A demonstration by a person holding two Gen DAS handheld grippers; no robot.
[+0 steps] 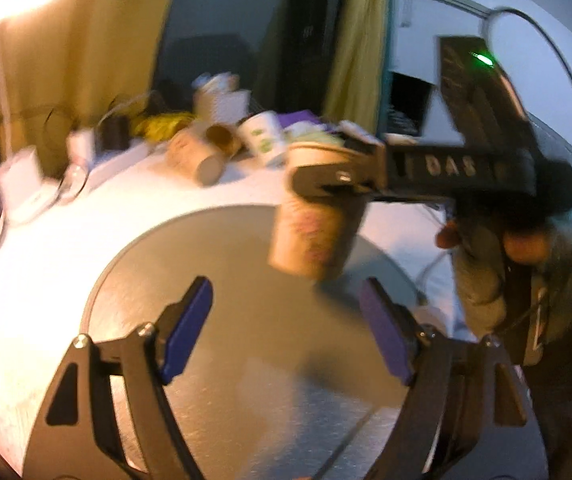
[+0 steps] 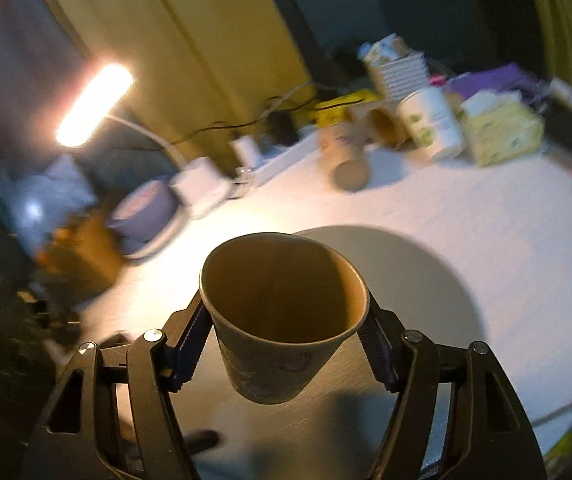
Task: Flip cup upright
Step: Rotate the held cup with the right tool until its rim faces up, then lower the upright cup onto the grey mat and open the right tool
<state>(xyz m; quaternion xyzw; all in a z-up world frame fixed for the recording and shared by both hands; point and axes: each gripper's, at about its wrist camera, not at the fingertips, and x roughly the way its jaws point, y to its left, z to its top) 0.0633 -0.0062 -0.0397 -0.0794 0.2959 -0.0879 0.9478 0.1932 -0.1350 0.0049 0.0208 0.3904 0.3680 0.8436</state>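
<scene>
Right gripper (image 2: 286,344) is clamping the cup (image 2: 282,312) just under its rim, and we are holding it mouth-up in the air above the grey disc (image 2: 425,276). Our left gripper (image 1: 286,324) is hanging over that disc with its blue pads (image 1: 186,328) spread apart, gripping nothing. Other cups (image 2: 349,160) are lying on the white table (image 2: 505,220) behind.
</scene>
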